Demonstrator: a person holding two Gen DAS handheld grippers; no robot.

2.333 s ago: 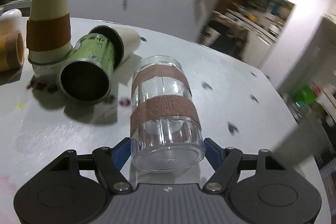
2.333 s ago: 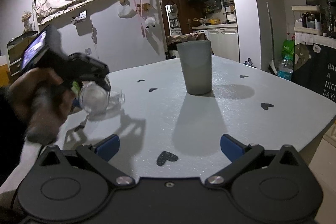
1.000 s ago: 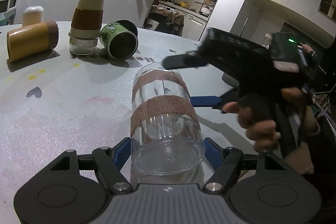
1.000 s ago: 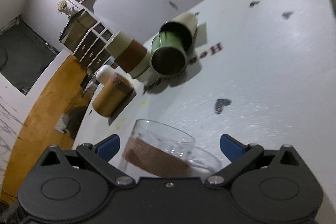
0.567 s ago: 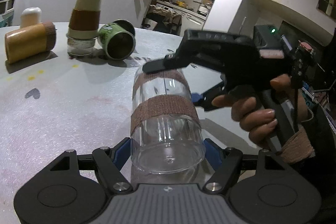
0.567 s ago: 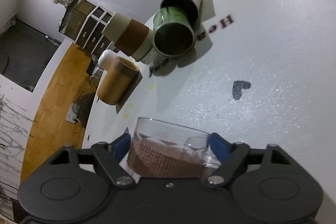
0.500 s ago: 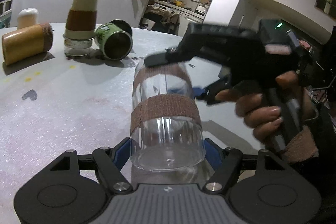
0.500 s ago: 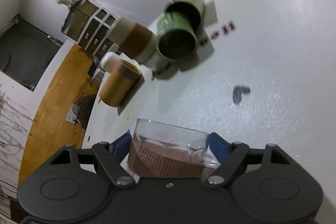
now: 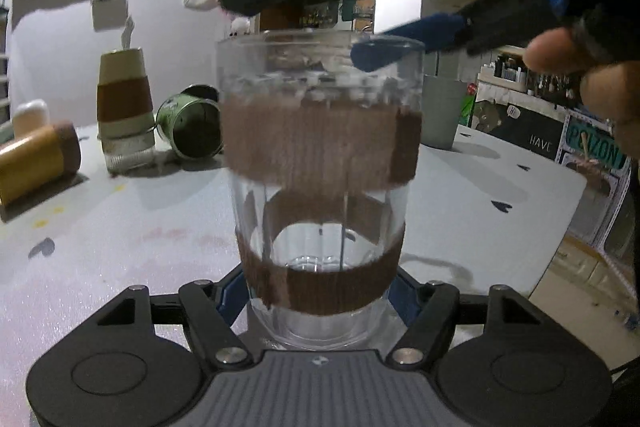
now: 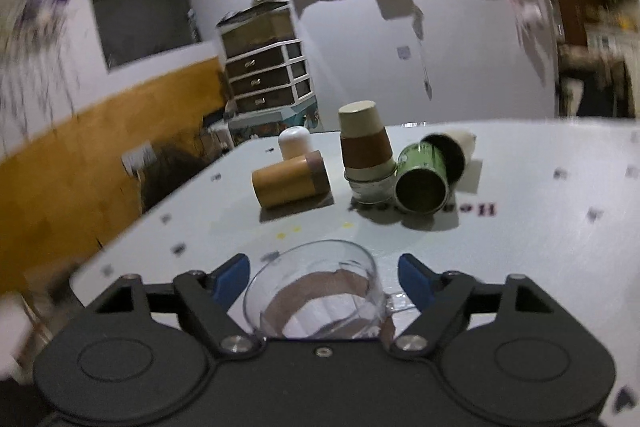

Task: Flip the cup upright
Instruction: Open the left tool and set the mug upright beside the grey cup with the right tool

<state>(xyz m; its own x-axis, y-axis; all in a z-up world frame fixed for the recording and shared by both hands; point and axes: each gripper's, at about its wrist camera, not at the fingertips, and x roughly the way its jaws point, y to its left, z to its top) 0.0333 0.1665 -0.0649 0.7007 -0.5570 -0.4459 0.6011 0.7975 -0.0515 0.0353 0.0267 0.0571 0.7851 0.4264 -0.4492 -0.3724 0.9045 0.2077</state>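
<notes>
A clear glass cup (image 9: 320,187) with two brown tape bands stands upright, mouth up, on the white table (image 9: 120,227). My left gripper (image 9: 316,297) is shut on the cup's base; its blue pads press both sides. In the right wrist view the cup (image 10: 316,295) is seen from above, its open rim between the blue fingertips (image 10: 230,273). My right gripper (image 10: 324,277) is open around the rim, with gaps on both sides. It also shows in the left wrist view (image 9: 400,43), above the cup.
At the back left stand a brown-banded paper cup (image 9: 124,107) upside down on a glass, a green can (image 9: 192,127) on its side, a tan cup (image 9: 36,163) on its side and a white bottle (image 10: 294,141). A grey cup (image 9: 440,111) stands behind.
The cup has gone from lying forward to standing upright on the table. My right gripper has opened off the rim and tilted up level. My left gripper still holds the base.
</notes>
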